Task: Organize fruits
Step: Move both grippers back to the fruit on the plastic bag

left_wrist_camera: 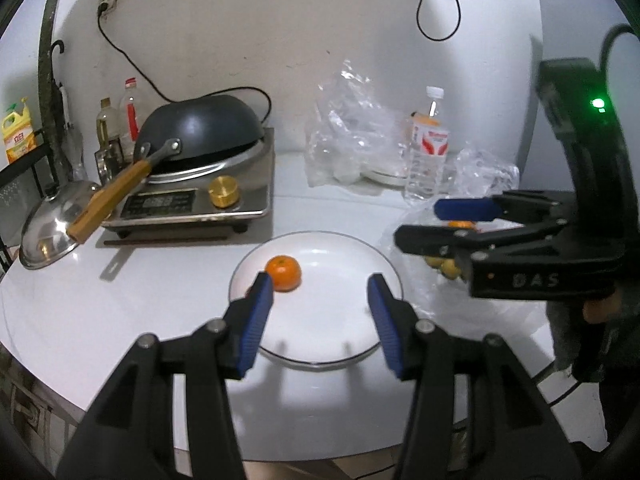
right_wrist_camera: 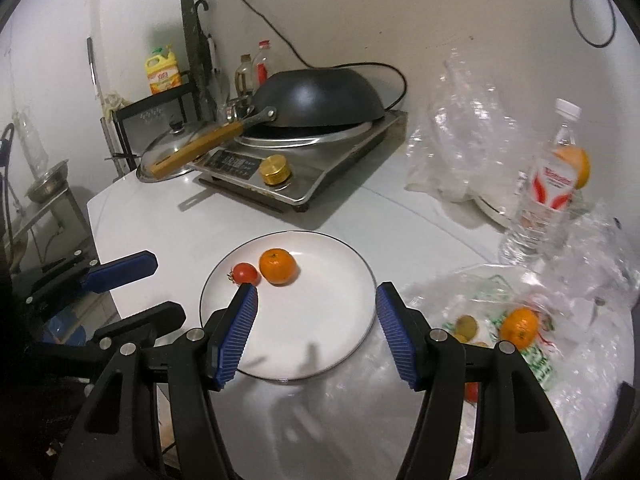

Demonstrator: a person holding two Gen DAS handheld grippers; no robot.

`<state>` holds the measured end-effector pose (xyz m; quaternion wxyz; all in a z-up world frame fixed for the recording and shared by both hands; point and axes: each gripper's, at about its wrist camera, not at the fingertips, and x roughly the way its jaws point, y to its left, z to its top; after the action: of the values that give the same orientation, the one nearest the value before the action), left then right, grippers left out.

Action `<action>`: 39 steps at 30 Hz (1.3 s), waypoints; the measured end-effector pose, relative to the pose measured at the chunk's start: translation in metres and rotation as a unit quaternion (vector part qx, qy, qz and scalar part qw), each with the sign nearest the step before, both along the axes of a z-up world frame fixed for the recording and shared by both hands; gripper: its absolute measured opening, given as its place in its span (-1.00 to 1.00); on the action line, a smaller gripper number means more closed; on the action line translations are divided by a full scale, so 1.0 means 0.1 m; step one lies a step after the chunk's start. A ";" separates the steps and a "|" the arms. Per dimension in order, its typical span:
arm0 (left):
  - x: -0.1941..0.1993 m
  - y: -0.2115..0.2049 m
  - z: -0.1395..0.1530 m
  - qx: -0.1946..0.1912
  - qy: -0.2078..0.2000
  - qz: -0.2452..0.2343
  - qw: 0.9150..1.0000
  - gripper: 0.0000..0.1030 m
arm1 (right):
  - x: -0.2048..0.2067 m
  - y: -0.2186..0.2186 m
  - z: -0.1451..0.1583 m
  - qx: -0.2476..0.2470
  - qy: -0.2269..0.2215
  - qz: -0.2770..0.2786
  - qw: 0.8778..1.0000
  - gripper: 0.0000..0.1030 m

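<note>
Landmark: white plate (right_wrist_camera: pixel 320 344) with a thin dark rim, on the white bench (left_wrist_camera: pixel 120 300).
Far left of plate: yellow detergent bottle (right_wrist_camera: pixel 161 70) on a black rack; its label is too small to read.
Left of plate, behind: steel lid (left_wrist_camera: pixel 50 226), then an induction cooker (left_wrist_camera: pixel 200 196) with a brass knob (left_wrist_camera: pixel 224 191); a black wok (left_wrist_camera: pixel 200 126) with a wooden handle sits upside down on it.
On plate: small red tomato (right_wrist_camera: pixel 245 273) touching an orange mandarin (right_wrist_camera: pixel 278 266), both at the plate's far left part.
Left gripper (left_wrist_camera: pixel 320 292): jaws spread and empty, above the plate's near side; the mandarin lies just past the left fingertip.
Right gripper (right_wrist_camera: pixel 316 300): jaws spread, nothing between them, over the plate's right half.
Behind plate, right: crumpled clear plastic bags (left_wrist_camera: pixel 348 136).
Right of plate, behind: clear water bottle (right_wrist_camera: pixel 548 184) with white cap and red-and-white label; the writing is blurred.
Right of plate, near: printed plastic bag (right_wrist_camera: pixel 532 344) lying open, holding a second mandarin (right_wrist_camera: pixel 520 327) and small yellow-green fruits (right_wrist_camera: pixel 466 326).
Writing: "DAS" on the right gripper's body, seen from the left wrist.
</note>
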<state>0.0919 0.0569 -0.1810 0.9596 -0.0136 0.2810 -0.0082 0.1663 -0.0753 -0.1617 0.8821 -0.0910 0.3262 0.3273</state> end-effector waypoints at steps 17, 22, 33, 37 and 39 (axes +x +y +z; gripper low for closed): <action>0.09 -0.64 0.05 0.012 0.017 -0.024 0.999 -0.02 | -0.24 -0.78 0.09 0.017 -0.020 -0.018 0.999 0.25; 0.12 -0.82 0.06 0.022 0.019 -0.033 0.999 -0.02 | -0.26 -0.97 0.05 0.022 -0.019 -0.025 0.999 0.25; 0.20 -1.21 0.05 0.038 0.025 -0.056 0.997 -0.02 | -0.24 -1.36 -0.02 0.033 -0.015 -0.044 0.998 0.25; 0.25 -1.33 0.02 0.041 0.031 -0.062 0.997 -0.02 | -0.20 -1.49 -0.08 0.036 -0.009 -0.050 0.998 0.25; 0.29 -1.39 0.01 0.043 0.034 -0.066 0.996 -0.02 | -0.18 -1.54 -0.11 0.036 -0.006 -0.053 0.998 0.25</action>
<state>0.1211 -0.0821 -0.1802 0.9466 0.0455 0.3136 -0.0589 0.1483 -0.2289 -0.1726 0.9030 -0.0434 0.3132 0.2909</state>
